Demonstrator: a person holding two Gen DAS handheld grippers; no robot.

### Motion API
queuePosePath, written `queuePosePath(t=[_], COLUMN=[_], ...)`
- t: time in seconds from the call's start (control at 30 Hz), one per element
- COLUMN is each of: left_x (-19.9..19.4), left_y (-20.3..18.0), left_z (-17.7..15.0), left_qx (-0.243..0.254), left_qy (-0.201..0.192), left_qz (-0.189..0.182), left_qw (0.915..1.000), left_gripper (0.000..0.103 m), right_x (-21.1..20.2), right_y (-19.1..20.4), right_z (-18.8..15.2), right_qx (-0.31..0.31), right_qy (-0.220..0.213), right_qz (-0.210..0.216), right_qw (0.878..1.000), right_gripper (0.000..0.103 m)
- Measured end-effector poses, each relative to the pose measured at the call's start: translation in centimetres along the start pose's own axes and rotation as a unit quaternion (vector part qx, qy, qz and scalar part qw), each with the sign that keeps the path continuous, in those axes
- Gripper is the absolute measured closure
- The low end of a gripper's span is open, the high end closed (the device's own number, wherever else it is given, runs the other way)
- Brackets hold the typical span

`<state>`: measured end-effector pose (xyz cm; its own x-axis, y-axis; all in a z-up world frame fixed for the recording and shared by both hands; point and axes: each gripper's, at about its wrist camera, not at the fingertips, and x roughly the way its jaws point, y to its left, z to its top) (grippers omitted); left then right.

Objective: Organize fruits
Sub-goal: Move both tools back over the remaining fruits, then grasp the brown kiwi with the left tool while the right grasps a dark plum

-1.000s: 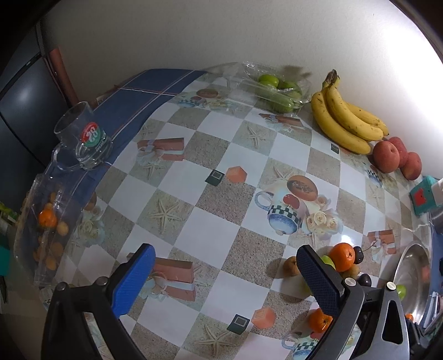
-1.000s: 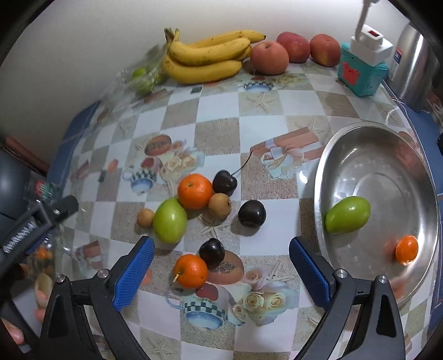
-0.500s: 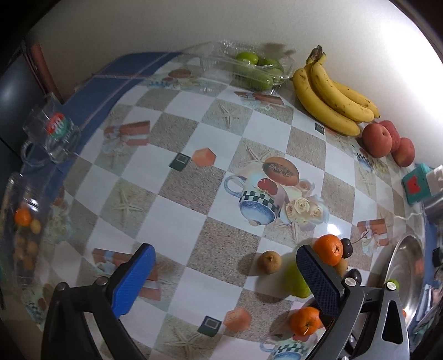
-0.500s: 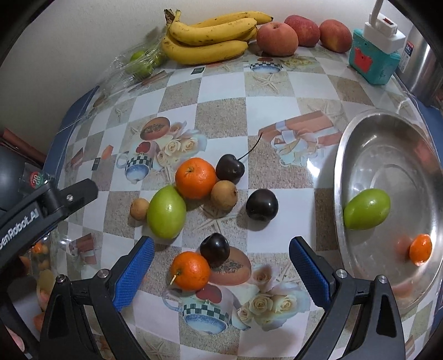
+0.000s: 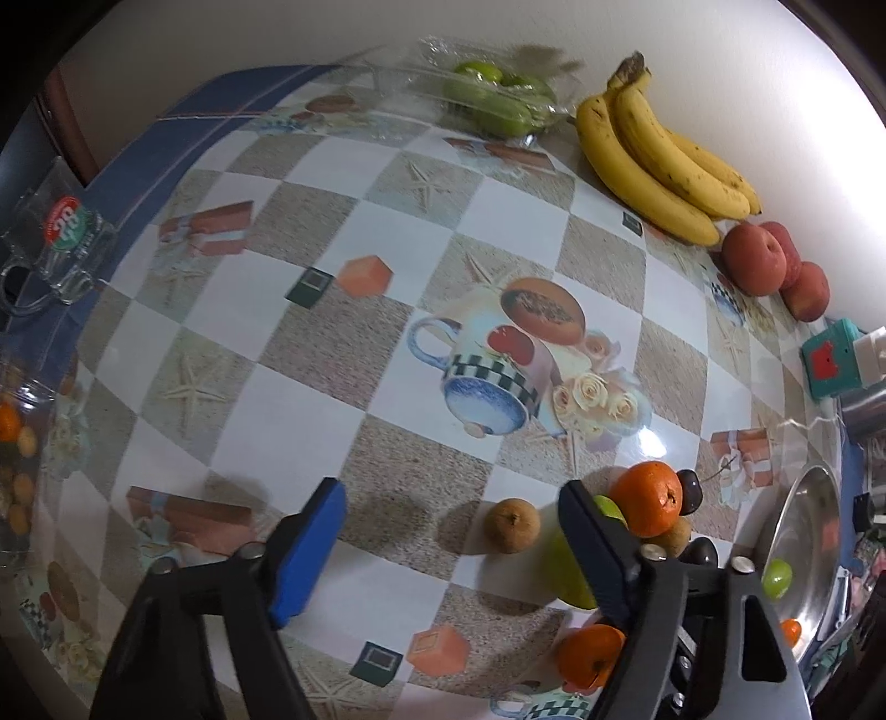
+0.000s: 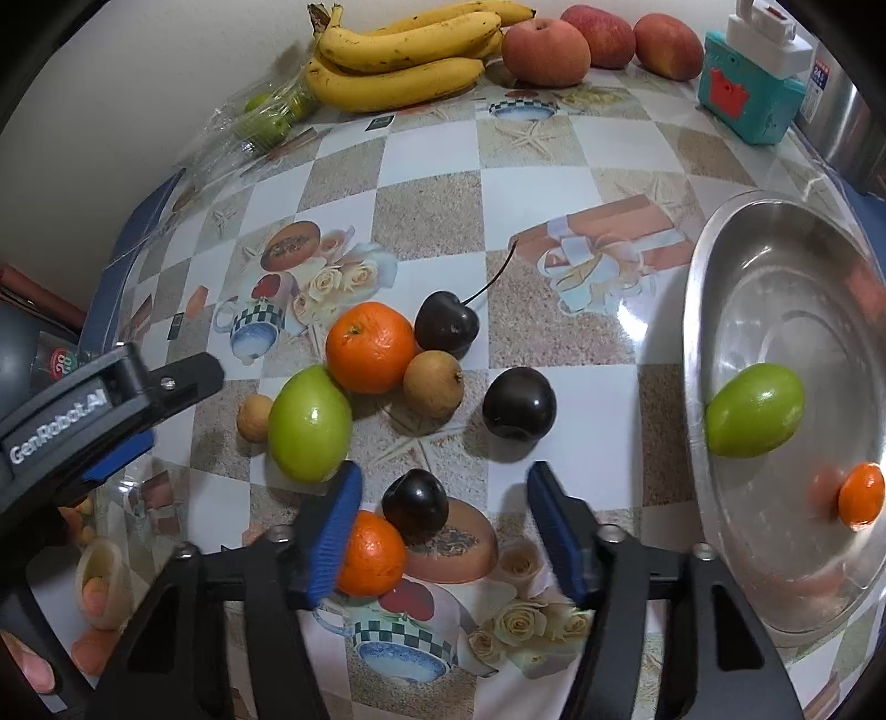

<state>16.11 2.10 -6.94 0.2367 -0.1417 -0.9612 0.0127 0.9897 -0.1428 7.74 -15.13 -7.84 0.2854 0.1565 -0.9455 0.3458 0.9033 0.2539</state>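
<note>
Fruits are clustered on a table (image 6: 531,183) covered with a glossy checkered cloth. In the right wrist view, a small dark cherry (image 6: 415,505) sits at the centre of the cluster's near edge, touching a small orange (image 6: 370,559) at its 7 o'clock. A green fruit (image 6: 310,423) lies at 10 o'clock from the cherry, a larger orange (image 6: 370,348) at 11 o'clock, a brown fruit (image 6: 433,383) at 12 o'clock, and a dark plum (image 6: 519,411) at 1 o'clock. A stemmed cherry (image 6: 446,325) touches the larger orange. A small tan fruit (image 6: 253,418) rests just beside the green fruit, at its 9 o'clock.

The right gripper (image 6: 443,526) is held over the small cherry; its jaws have just been closing yet are spread, with the cherry and small orange between them, unpinched. The left gripper (image 5: 451,545) has also just been closing; its jaws are spread over bare cloth, with nothing between them.

A steel bowl (image 6: 720,266) at 3 o'clock holds a green fruit and a tiny orange. Bananas (image 6: 398,61) and peaches (image 6: 545,52) are lined along the wall at 12 o'clock.
</note>
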Motion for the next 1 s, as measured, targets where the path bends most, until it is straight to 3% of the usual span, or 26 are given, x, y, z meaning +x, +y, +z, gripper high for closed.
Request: queuePosePath(t=[0.1,0.17,0.3,0.77,0.83,0.97,1.0], left_x=[0.5,0.8,1.3,2.6,2.6,2.8,3.0], left_y=[-0.2,-0.3,-0.4,0.6,0.5,0.5,0.4], left_z=[-0.1,-0.2,-0.3,-1.1,-1.2,-1.3,-1.3], left_qx=[0.001,-0.002,-0.01,-0.052,-0.051,-0.06,-0.062], left_qy=[0.01,0.015,0.025,0.047,0.046,0.049,0.05], left_qz=[-0.008,-0.017,-0.036,-0.049,-0.047,-0.055,-0.056], left_qw=[0.9999,0.9997,0.999,0.9963,0.9965,0.9954,0.9953], left_gripper=[0.041,0.044,0.046,0.051,0.055,0.075,0.075], right_x=[0.2,0.2,0.5,0.8,0.8,0.8,0.8], right_y=[0.1,0.2,0.4,0.0,0.1,0.1,0.1], right_z=[-0.1,0.0,0.0,-0.1,-0.1,0.0,0.0], right_qx=[-0.001,0.002,0.001,0.014,0.012,0.012,0.012], right_qy=[0.004,0.005,0.007,0.015,0.014,0.014,0.014], right_qz=[0.01,0.018,0.023,0.041,0.04,0.039,0.039], right_qw=[1.0,1.0,1.0,0.999,0.999,0.999,0.999], right_gripper=[0.053,0.059,0.061,0.075,0.075,0.076,0.076])
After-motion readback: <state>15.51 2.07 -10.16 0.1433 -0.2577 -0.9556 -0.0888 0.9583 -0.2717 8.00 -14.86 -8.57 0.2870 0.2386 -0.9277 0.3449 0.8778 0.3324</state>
